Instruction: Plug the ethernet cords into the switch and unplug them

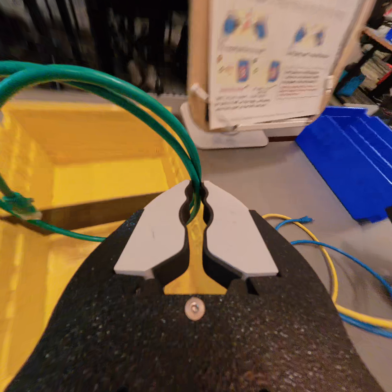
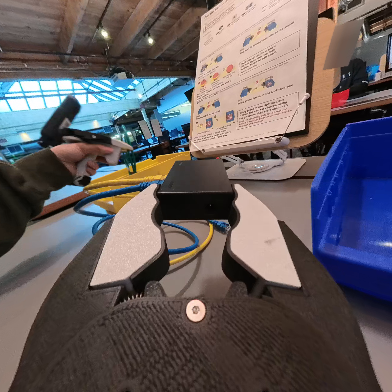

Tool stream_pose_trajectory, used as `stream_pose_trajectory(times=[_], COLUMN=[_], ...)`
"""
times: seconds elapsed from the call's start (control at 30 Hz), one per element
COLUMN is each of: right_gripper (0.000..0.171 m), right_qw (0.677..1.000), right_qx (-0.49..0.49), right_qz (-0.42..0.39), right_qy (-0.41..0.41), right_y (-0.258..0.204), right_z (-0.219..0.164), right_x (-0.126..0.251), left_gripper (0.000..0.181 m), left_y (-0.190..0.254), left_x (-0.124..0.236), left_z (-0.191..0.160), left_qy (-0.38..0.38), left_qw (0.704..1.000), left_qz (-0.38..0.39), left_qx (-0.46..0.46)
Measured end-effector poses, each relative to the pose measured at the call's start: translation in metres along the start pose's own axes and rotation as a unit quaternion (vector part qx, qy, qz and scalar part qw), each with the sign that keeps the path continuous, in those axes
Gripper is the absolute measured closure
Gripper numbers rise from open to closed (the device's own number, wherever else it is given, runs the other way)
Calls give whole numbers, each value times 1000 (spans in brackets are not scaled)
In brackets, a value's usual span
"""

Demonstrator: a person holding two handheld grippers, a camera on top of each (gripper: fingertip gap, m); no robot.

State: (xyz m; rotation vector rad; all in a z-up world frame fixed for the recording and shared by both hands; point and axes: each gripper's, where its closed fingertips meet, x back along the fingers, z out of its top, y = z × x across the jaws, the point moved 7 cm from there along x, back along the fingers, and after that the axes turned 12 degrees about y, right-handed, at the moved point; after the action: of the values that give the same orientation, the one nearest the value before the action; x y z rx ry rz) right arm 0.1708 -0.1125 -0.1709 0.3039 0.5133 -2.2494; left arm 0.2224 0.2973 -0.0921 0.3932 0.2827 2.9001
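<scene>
The green cord is pinched as a doubled loop between the jaws of the left gripper, above the yellow bin. The black switch is clamped by the right gripper on the grey surface. Yellow cord and blue cord are plugged in its left side.
</scene>
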Motion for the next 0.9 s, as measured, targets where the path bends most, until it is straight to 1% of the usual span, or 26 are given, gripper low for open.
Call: stream_pose_trajectory(times=[0.07,0.1,0.17,0.2,0.27,0.33,0.37,0.5,0.57,0.63,0.7,0.8,0.9], right_gripper=[110,109,109,109,110,109,109,109,109,109,109,109,109], right_qw=[1000,1000,999,999,998,996,996,992,992,992,991,990,990], right_qx=[-10,-16,-26,-31,-38,-37,-30,-1,-1,-2,-6,-11,-7], right_qz=[-1,-1,-6,-10,-24,-49,-63,-99,-101,-101,-103,-107,-106], right_qy=[7,11,19,23,39,57,64,78,76,77,80,86,88], right_y=[2,3,6,7,11,16,18,25,25,25,26,27,27], right_z=[1,2,3,3,5,8,10,15,15,15,15,16,16], right_x=[1,2,3,4,7,12,14,20,20,20,21,22,22], left_gripper=[175,175,175,175,175,176,176,175,176,176,175,175,175], left_y=[28,45,81,98,121,130,130,121,119,121,126,138,141], left_x=[23,35,60,73,102,126,134,153,162,170,177,182,180], left_z=[19,25,27,23,8,-19,-35,-104,-129,-141,-150,-164,-180], left_qy=[36,39,37,41,50,53,42,-35,-52,-48,-63,-94,-138], left_qw=[995,989,967,950,907,863,850,833,833,832,824,800,775], left_qz=[-54,-92,-198,-259,-374,-454,-477,-491,-487,-485,-489,-495,-472], left_qx=[-74,-106,-158,-168,-188,-214,-220,-254,-258,-264,-280,-326,-397])
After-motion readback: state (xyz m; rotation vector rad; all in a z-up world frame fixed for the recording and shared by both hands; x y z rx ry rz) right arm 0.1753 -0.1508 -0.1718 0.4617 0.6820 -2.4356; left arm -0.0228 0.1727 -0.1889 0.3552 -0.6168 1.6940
